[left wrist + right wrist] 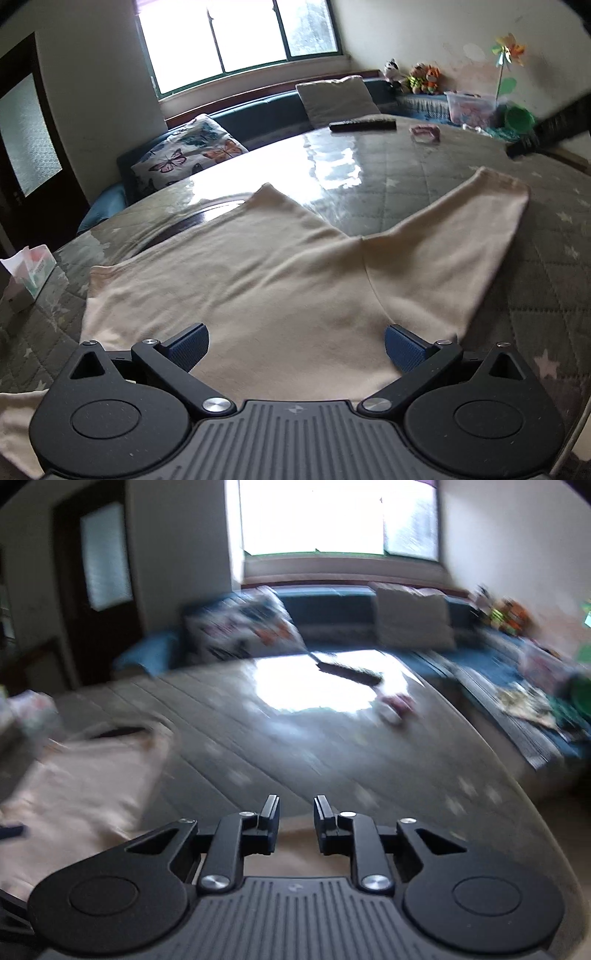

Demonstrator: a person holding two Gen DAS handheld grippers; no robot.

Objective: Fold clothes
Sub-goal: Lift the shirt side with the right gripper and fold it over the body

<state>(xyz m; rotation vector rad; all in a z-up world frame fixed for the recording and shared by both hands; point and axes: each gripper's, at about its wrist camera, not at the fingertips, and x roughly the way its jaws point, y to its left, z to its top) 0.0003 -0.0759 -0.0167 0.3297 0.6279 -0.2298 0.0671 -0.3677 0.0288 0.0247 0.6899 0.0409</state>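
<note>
One cream garment [258, 280] spread flat on quilted table [546, 295]. Left gripper [296, 347] fingers held wide apart above it, nothing clasped. Right gripper [296, 823] fingers narrowly parted, nothing gripped.

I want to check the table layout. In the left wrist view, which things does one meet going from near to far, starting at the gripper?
left gripper → beige garment → bare glossy table → remote → grey cushion → window
</note>
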